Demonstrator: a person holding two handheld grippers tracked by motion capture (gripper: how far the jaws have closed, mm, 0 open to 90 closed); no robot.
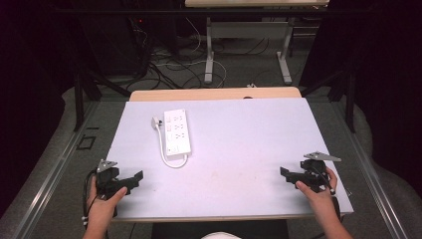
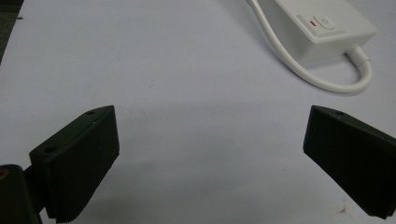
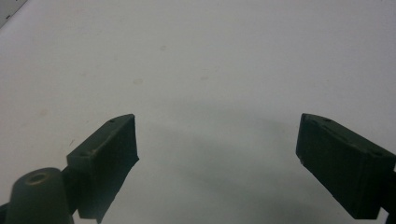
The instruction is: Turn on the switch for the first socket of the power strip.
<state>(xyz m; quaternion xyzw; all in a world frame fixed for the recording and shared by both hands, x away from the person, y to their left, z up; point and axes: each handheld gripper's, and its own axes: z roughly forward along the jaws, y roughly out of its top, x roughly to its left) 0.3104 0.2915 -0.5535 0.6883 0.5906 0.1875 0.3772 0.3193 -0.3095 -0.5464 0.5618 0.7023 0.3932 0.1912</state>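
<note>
On table (image 1: 239,144), power strip (image 1: 177,132) lengthwise front-to-back, grippers (image 1: 135,179) (image 1: 284,173) agape

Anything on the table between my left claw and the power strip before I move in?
Nothing: bare white table separates the open left claw from the power strip and its looped cord, seen in the left gripper view.

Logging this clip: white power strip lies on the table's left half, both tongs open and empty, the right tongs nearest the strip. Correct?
Not quite. The left tongs are nearest the power strip, as the high view shows; the right tongs sit across the table. The rest holds.
</note>
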